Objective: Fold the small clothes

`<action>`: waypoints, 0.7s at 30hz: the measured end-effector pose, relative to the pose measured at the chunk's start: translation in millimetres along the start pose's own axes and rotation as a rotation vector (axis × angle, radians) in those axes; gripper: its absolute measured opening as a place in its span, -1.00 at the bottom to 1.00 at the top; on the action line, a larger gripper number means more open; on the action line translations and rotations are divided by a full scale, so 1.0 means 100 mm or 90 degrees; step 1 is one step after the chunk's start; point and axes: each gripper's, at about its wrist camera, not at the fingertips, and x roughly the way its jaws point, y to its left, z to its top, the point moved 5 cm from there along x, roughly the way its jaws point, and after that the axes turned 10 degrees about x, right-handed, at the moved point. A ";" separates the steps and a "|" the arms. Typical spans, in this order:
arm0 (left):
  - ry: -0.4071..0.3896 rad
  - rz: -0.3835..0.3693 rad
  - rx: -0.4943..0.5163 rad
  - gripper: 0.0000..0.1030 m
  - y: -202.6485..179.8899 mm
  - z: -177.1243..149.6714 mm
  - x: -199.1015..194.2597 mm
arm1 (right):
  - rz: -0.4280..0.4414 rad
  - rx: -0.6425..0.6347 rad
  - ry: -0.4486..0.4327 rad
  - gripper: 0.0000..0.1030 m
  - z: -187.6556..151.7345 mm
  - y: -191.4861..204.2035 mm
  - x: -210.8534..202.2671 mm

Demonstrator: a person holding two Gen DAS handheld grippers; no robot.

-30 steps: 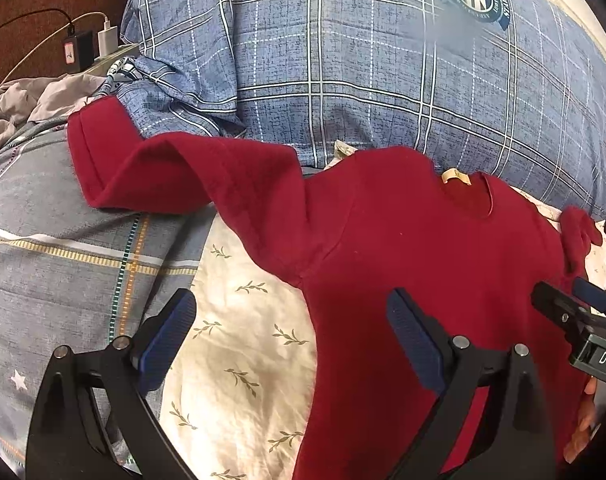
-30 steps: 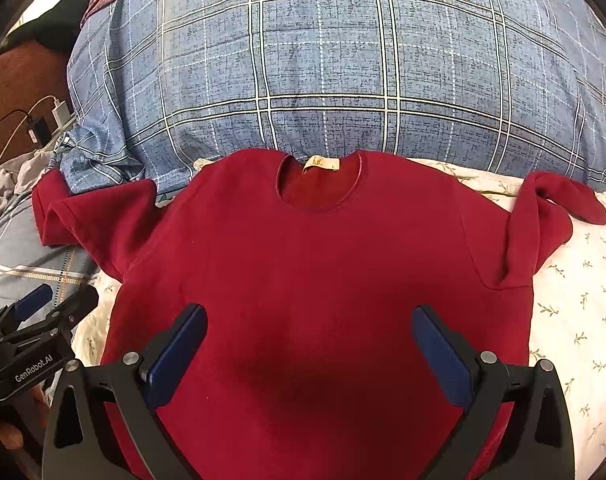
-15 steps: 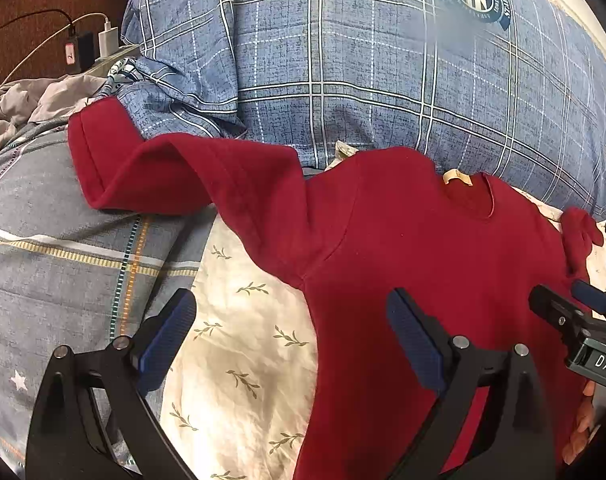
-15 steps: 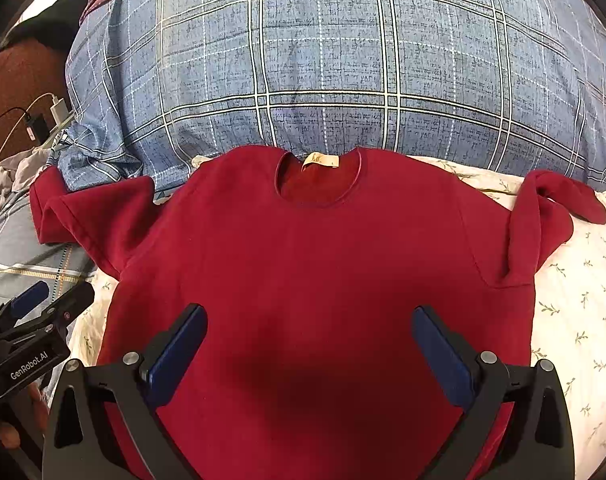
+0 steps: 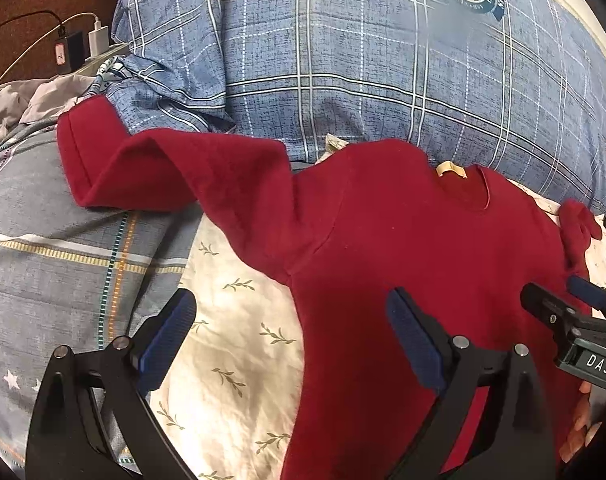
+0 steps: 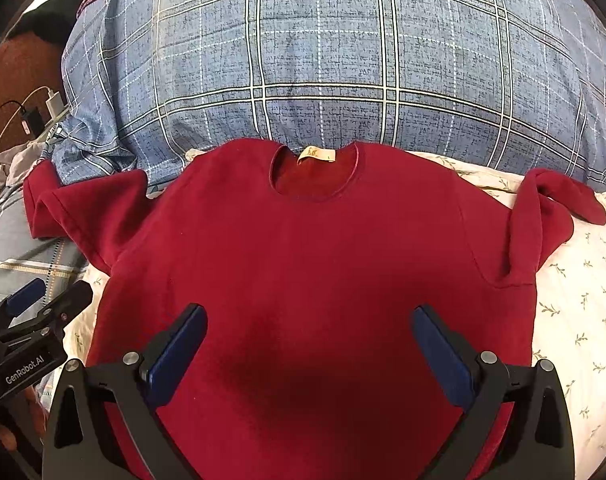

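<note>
A dark red long-sleeved top (image 6: 311,248) lies front up on the bed, its neck with a tan label (image 6: 316,155) toward the pillow. Its left sleeve (image 5: 151,168) stretches out over the grey blanket, humped along a fold. The right sleeve (image 6: 551,212) is crumpled at the far right. My left gripper (image 5: 295,332) hovers open over the top's left side edge and armpit, with nothing between its fingers. Above the middle of the top's body my right gripper (image 6: 309,344) also stands open and holds nothing. Each gripper shows at the edge of the other's view.
A large blue plaid pillow (image 6: 343,60) backs the top. The sheet (image 5: 231,320) is cream with leaf print; a grey striped blanket (image 5: 63,248) lies to the left. Chargers and cables (image 5: 79,44) sit at the far left, beside crumpled grey cloth (image 5: 11,100).
Both views have drifted very slightly; the top sits a touch lower in the right wrist view. Both grippers stay open and the top has not moved.
</note>
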 end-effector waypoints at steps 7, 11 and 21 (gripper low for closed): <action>-0.002 0.000 0.000 0.87 -0.01 0.02 -0.01 | -0.005 -0.004 -0.001 0.99 0.01 0.01 0.02; -0.002 0.002 -0.007 0.87 0.03 0.02 -0.01 | -0.004 -0.005 -0.001 0.99 0.01 0.03 0.04; -0.005 0.030 -0.033 0.87 0.36 0.06 -0.02 | 0.000 -0.013 0.007 0.98 0.02 0.09 0.11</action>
